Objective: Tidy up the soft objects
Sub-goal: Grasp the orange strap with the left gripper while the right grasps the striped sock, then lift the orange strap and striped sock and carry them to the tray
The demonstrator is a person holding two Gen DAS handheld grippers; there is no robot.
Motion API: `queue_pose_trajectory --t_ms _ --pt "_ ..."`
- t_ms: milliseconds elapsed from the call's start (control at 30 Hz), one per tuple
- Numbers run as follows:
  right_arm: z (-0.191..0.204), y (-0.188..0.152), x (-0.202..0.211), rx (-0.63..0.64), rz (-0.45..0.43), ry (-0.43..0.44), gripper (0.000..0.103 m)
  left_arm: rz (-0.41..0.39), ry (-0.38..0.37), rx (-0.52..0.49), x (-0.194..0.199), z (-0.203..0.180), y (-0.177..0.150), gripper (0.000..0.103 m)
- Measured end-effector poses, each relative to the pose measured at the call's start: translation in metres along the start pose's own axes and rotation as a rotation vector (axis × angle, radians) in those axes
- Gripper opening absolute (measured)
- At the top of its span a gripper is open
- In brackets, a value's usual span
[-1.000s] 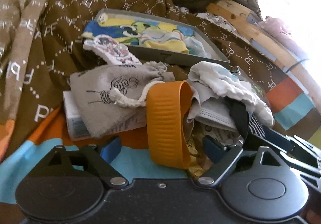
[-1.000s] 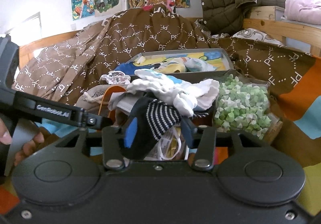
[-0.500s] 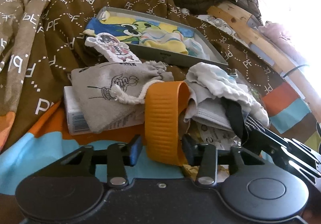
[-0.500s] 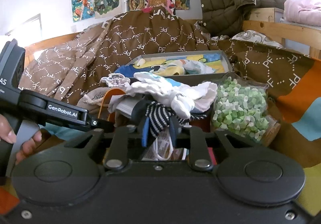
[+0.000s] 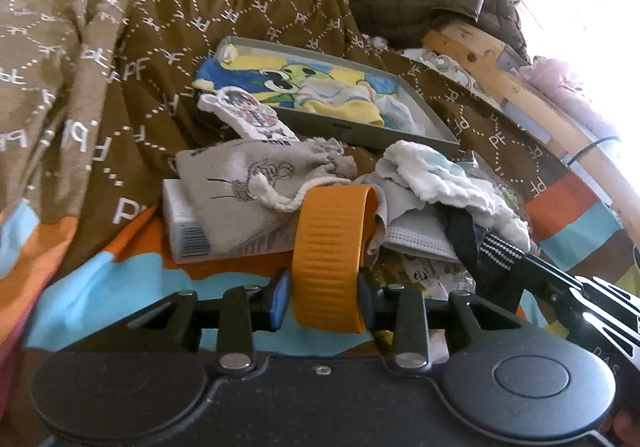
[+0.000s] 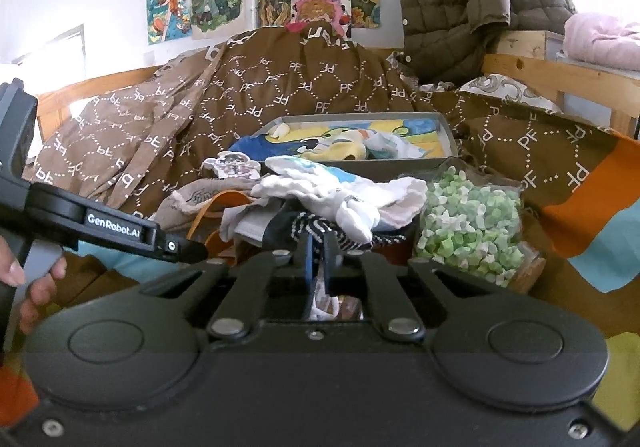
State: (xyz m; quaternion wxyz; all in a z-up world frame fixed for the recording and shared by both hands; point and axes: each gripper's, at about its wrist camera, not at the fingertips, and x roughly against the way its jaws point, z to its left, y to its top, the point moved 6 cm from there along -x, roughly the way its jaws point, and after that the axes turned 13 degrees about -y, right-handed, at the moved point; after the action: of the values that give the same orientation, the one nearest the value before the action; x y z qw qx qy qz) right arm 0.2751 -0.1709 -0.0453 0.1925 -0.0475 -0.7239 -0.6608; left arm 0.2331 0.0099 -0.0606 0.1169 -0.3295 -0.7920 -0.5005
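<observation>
Closing on the ribbed orange band (image 5: 328, 255) at lower centre, the left gripper (image 5: 323, 297) holds something light and springy, best pinched across its flat sides, while the right gripper (image 6: 318, 261) is clamped on the limp striped sock (image 6: 320, 229).

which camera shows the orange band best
The left wrist view: the orange band stands front and centre as a full ribbed loop between the closing left claw. The right wrist view shows only a thin orange edge behind the cloth pile.

surface: bed blanket (image 5: 120, 283) | on it: grey tray (image 5: 360, 133); white box (image 5: 188, 223); soft pile (image 5: 436, 183); green-bead bag (image 6: 468, 223)
</observation>
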Motion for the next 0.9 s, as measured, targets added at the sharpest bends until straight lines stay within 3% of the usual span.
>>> queue_pose_trajectory --t_ms 467,567,900 --pt "0.005 0.005 0.023 0.029 -0.008 0.017 0.000 -0.064 0.008 -0.035 0.043 -0.009 -0.004 0.032" --pt "0.005 0.005 0.028 0.028 -0.015 0.031 0.000 -0.082 0.016 -0.048 0.053 -0.012 0.000 0.012" --pt "0.015 0.021 0.065 0.057 -0.119 0.068 0.000 -0.079 -0.028 -0.039 0.064 -0.009 -0.002 0.012"
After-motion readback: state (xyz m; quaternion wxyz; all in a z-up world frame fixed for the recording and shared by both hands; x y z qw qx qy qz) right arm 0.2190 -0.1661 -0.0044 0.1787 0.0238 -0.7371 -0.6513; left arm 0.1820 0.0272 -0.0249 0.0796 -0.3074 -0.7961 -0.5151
